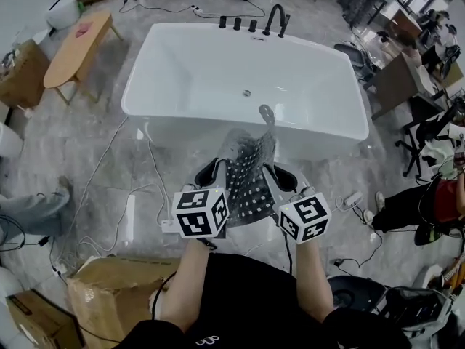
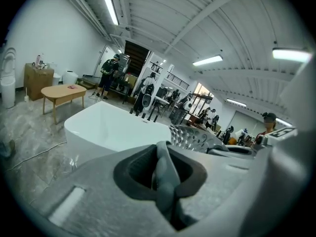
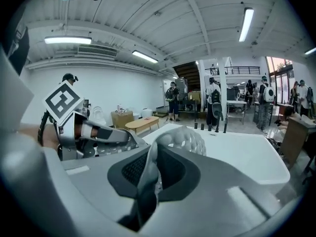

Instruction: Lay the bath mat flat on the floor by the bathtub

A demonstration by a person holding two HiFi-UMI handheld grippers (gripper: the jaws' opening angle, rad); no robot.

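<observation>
A grey bath mat (image 1: 247, 169) with rows of small holes hangs in the air between my two grippers, in front of the white bathtub (image 1: 247, 78). Its far end curls upward toward the tub. My left gripper (image 1: 215, 171) is shut on the mat's left edge, and a fold of the mat (image 2: 165, 174) is pinched between its jaws. My right gripper (image 1: 277, 177) is shut on the right edge, with the mat (image 3: 148, 177) squeezed in its jaws and a bumpy part of the mat (image 3: 183, 138) bulging beyond. The left gripper (image 3: 94, 132) shows in the right gripper view.
Black taps (image 1: 251, 22) stand at the tub's far rim. White cables (image 1: 109, 195) run over the marble floor at the left. A cardboard box (image 1: 109, 289) sits at my lower left. A wooden table (image 1: 76, 46) stands at the far left, office chairs (image 1: 429, 133) and a person (image 1: 414, 206) at the right.
</observation>
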